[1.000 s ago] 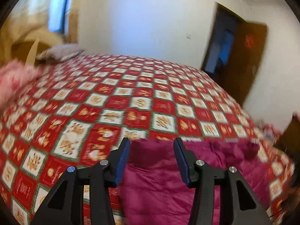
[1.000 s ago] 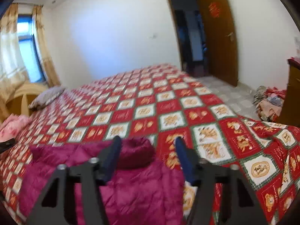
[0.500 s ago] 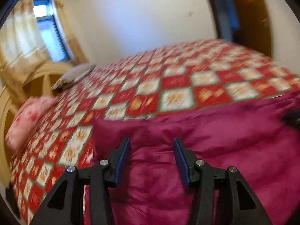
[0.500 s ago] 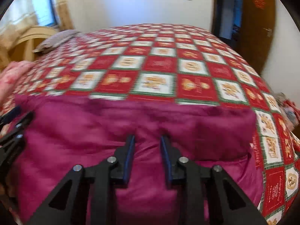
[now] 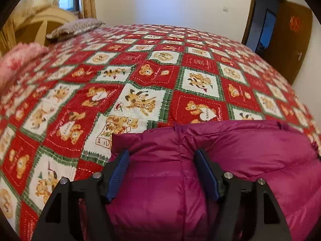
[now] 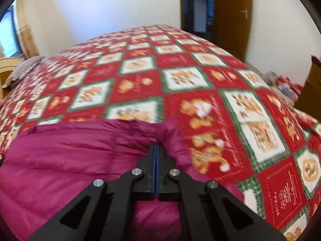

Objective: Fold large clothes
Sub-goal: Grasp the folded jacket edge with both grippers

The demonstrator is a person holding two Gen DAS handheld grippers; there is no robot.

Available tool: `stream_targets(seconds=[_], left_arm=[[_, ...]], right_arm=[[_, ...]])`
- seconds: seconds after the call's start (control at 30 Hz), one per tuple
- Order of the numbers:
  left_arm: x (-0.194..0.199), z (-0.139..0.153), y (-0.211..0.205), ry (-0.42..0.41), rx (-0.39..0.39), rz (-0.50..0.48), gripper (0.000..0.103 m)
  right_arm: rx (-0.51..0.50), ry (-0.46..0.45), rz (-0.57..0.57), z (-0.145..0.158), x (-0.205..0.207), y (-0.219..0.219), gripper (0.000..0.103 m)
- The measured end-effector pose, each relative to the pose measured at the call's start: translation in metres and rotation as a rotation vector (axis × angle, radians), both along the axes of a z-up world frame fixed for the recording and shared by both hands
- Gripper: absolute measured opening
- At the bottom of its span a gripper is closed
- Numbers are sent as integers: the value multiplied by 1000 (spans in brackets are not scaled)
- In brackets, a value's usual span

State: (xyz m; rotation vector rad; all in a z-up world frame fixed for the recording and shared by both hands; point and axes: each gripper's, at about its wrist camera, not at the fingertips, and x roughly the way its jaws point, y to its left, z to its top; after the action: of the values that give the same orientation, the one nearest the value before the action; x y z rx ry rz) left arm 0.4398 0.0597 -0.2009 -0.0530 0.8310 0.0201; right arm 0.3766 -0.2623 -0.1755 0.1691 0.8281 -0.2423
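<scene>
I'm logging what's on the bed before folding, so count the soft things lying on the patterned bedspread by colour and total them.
Magenta: 1, the puffy quilted magenta jacket, at the near edge.
Pink: 1, the fluffy pink blanket, at the left edge.
Grey: 1, the grey textured pillow, by the headboard.
Total: 3, all on the red, white and green bear-print bedspread.

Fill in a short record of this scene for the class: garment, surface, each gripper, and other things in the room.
garment: magenta puffer jacket, lying at the near edge of the bed
surface: red-and-white teddy-bear quilt covering the bed
left gripper: jaws just opened wider, astride a bulge of the jacket, pads not pressing
right gripper: jaws just closed, pinching a fold at the jacket's edge
other things: grey pillow, pink blanket, open wooden door
</scene>
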Motion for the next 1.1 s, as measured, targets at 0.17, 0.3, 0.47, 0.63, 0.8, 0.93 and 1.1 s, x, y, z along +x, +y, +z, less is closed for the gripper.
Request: stream_targets(seconds=[0.17,0.3,0.47,0.63,0.8,0.93,1.1], left_arm=[[4,-2,-3,7,34,11,75],[5,-3,-7,9,82,30,78],[4,-3,-7,8,98,38,79],[4,-3,-8,8,108,41,79],[3,-3,-10,6,133,47,80],[3,-2,-10,11,125,44,80],[-2,5,-2,52,74,9,80]], right_arm=[[51,0,-84,-9,1,-20,0],[28,14,-88,-8,2,-18,0],[5,31,-109,7,-7,-17,0],[-65,-123,-13,55,-62,28,12],[-26,-132,85,40,-84,69,12],[-10,-63,60,3,-73,67,0],[24,-92,61,-7,-75,61,0]])
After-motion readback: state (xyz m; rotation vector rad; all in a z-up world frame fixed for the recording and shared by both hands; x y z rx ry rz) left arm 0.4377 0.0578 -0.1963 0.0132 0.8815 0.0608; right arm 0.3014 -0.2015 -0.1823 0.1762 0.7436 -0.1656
